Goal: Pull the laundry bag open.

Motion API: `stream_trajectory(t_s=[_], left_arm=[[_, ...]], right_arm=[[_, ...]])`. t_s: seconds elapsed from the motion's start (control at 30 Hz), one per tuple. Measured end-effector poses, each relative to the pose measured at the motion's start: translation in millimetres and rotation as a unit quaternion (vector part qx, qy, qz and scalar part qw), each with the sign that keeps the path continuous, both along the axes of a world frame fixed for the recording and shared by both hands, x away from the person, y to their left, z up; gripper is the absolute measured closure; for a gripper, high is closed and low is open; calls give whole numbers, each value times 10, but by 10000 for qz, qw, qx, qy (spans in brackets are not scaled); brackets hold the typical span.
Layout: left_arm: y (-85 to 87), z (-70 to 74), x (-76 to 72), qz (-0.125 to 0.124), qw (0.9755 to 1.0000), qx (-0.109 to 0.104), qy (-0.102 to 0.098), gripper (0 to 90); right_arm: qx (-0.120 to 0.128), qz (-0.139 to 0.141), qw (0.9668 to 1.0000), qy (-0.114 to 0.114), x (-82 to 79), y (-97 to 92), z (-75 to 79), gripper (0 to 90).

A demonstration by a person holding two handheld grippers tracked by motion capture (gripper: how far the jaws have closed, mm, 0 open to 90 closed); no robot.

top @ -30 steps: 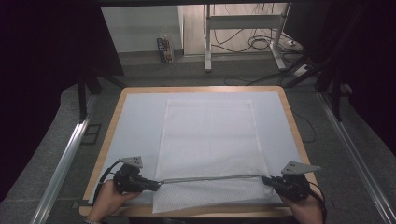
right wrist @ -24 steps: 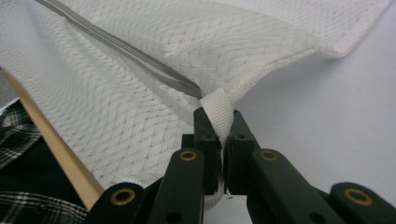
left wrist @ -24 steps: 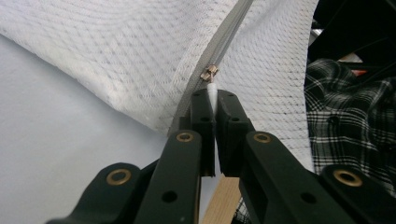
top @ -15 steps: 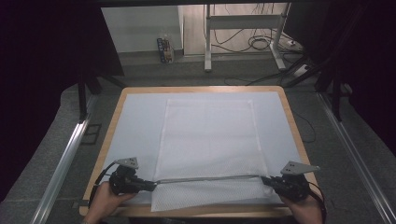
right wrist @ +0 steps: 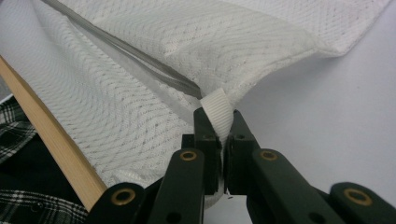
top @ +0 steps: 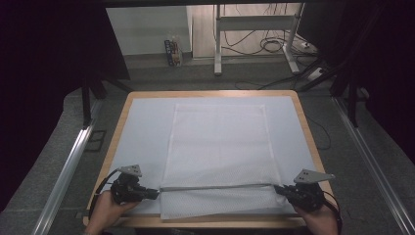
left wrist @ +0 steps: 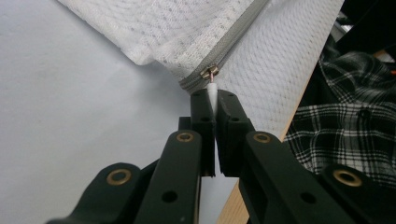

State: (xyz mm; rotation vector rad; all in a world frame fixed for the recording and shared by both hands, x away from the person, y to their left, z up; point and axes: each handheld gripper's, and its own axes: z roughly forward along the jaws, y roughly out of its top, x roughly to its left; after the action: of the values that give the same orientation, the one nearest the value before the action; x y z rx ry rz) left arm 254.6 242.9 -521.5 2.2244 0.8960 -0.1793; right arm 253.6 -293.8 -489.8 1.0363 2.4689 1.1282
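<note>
Pale tabletop (top: 142, 132) bears a white mesh bag (top: 219, 147), its grey zipper (top: 215, 186) stretched between both clamped hand-held grippers.

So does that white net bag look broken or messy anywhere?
Nothing looks broken. The white mesh bag lies flat and fairly square on the table. Only its near end is lifted, because the left gripper pinches the zipper pull and the right gripper pinches a ribbed loop.

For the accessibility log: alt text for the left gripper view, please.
The left gripper is shut on the white zipper pull of a white mesh bag lying on a pale table cover. A plaid sleeve shows at right.
</note>
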Motion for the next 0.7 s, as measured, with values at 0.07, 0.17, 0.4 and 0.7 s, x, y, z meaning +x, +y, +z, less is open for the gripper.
stream_trajectory(t_s=[0.07, 0.17, 0.4, 0.7], left_arm=[[-5, -1, -5, 52, 10000, -3, 24, 873], [21, 5, -1, 83, 10000, 44, -15, 874], [14, -24, 10, 137, 9997, 191, 62, 872], [4, -73, 10, -60, 9993, 200, 306, 863]], right_arm=[[-8, 10, 10000, 7, 0, 2, -1, 855], [32, -25, 10000, 14, 0, -11, 2, 855], [4, 73, 9999, 93, -3, 16, -7, 854], [-436, 401, 9976, 357, -48, 96, -80, 820]])
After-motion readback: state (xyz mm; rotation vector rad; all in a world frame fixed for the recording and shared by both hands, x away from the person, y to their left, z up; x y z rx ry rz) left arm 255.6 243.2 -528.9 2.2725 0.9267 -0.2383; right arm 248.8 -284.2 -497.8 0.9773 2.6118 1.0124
